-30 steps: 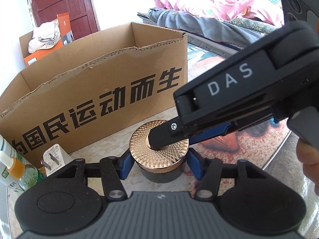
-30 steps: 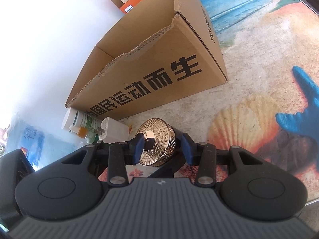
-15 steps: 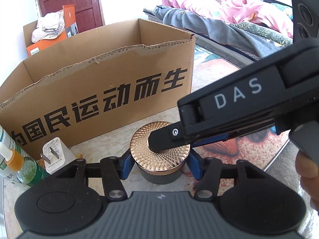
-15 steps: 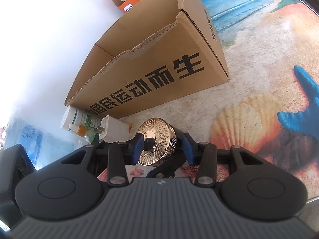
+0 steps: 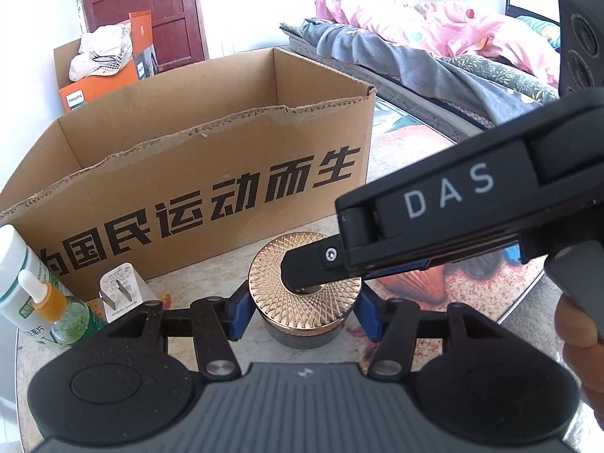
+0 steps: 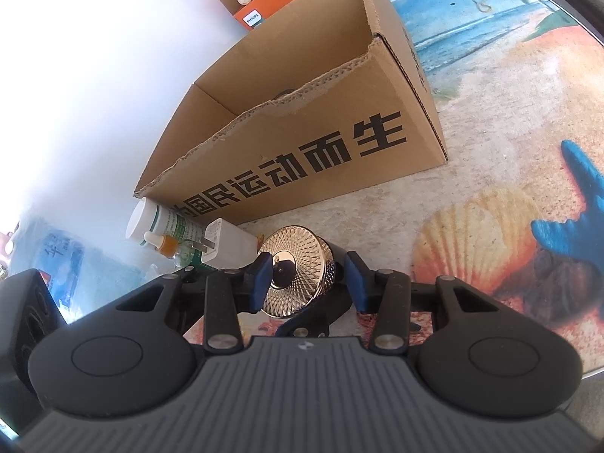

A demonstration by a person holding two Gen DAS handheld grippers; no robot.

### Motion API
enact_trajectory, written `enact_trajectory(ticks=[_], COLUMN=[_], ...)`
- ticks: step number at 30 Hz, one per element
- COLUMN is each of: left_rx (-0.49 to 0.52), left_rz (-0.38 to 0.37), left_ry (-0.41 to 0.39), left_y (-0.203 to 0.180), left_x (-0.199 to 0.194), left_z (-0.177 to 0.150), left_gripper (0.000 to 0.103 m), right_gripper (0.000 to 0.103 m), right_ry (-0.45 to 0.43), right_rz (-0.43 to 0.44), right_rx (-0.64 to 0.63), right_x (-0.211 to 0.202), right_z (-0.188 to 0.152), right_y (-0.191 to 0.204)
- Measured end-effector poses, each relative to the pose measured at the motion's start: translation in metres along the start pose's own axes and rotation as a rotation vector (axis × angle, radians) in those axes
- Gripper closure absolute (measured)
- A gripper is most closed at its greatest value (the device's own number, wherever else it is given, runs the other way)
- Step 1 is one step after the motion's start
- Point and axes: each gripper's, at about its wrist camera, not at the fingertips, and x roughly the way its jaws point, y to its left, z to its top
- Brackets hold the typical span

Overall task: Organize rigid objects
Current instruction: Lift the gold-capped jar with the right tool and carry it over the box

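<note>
Where "DAS" marks the right gripper [image 5: 302, 279], "PHILIPS" [image 5: 74, 99] shows behind.

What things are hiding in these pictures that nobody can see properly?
- Inside the cardboard box: both views; its front wall hides the floor, and only a dark sliver shows over the torn edge in the right wrist view.
- The gold-lidded jar: left wrist view; the right gripper covers part of its lid.
- The green bottle's label: left wrist view; cut off by the edge.
- The charger's print: too small.

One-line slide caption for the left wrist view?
Both grippers hold a gold-lidded jar in front of the open cardboard box.
</note>
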Motion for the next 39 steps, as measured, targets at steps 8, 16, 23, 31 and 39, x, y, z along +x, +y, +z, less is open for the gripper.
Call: enact_trajectory(ticks=[8,16,23,31,39], left_rx=[-0.009,-0.017,-0.02,-0.018,-0.026], left_rz=[0.011,0.027,0.041,0.066,0.083], left_ry=[-0.02,-0.044,-0.067,-0.106,-0.165], left_y=[0.005,0.007,0.006,0.002,0.01], left_x=[-0.012,-0.024,-0.038,-0.056,-0.08], left_z=[0.003,0.005,-0.001,-0.001,0.021], left_gripper=[0.046,0.046,0.046,0.046,0.046], right_gripper=[0.061,0.061,0.061,0.061,0.061], right_ry=[-0.013,-0.023,-0.035,-0.059,-0.101], right_rz=[0.006,0.013,0.021,0.032,0.044], right_rx=[-0.027,-0.053,-0.075,-0.111,-0.173], right_x=[-0.005,-0.008,-0.014,-0.022,-0.036], right_z=[0.001,0.002,0.003,0.007,0.025], right_y=[0.012,0.025,0.034,0.05,0.078])
